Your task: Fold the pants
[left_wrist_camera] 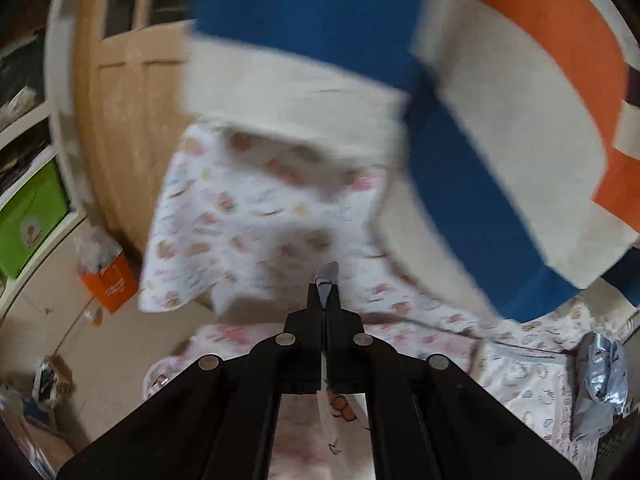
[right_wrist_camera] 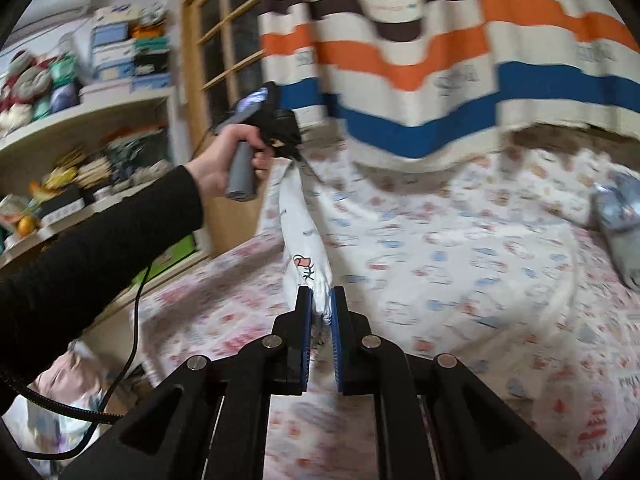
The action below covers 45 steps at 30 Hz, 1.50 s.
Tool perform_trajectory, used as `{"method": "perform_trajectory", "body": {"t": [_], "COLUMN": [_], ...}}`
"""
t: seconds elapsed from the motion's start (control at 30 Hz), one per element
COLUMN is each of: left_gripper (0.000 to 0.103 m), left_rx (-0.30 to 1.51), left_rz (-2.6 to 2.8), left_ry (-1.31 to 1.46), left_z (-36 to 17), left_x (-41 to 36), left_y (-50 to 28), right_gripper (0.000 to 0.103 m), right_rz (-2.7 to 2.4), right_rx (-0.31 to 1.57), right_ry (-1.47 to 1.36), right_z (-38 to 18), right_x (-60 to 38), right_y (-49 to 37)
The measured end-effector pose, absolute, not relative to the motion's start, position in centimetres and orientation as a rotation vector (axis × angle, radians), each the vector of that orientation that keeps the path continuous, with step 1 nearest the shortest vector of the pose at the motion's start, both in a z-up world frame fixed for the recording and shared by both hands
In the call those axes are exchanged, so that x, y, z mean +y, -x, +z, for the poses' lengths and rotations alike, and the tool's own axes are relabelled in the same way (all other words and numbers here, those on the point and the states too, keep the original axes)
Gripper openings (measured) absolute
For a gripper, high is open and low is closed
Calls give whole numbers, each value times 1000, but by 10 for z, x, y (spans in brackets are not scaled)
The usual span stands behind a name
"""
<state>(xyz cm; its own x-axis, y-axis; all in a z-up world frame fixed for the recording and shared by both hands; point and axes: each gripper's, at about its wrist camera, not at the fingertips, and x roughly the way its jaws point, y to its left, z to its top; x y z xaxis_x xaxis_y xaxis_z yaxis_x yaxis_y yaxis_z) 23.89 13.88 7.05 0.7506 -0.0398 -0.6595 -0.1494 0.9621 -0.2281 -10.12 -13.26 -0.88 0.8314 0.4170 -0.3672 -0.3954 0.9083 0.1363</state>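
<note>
The pants (right_wrist_camera: 305,240) are white with a small printed figure. They hang stretched in the air between my two grippers, above the bed. My right gripper (right_wrist_camera: 321,300) is shut on one end of the pants. My left gripper (right_wrist_camera: 294,152), held in a hand at the upper left of the right wrist view, grips the other end. In the left wrist view my left gripper (left_wrist_camera: 327,280) is shut, with a strip of the pants (left_wrist_camera: 338,404) showing between its fingers.
A bed with a patterned sheet (right_wrist_camera: 460,248) lies below. A striped curtain (right_wrist_camera: 420,80) hangs behind it. A silver bag (right_wrist_camera: 618,216) lies at the right of the bed. Shelves (right_wrist_camera: 80,128) with clutter and a wooden door (left_wrist_camera: 120,120) stand at the left. An orange bag (left_wrist_camera: 112,284) sits on the floor.
</note>
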Motion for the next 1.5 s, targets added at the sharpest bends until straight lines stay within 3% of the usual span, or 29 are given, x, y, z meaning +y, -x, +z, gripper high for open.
{"method": "perform_trajectory", "body": {"t": [0.77, 1.5], "left_gripper": [1, 1], "left_rx": [757, 929], "left_rz": [-372, -476], "left_ry": [156, 26], "left_z": [83, 7], "left_x": [-160, -285], "left_y": [-291, -301], "right_gripper": [9, 9], "right_rz": [149, 120], "right_rx": [448, 483], "right_ry": [-80, -191], "right_z": [-54, -72], "right_x": [-229, -262], "right_y": [118, 123]}}
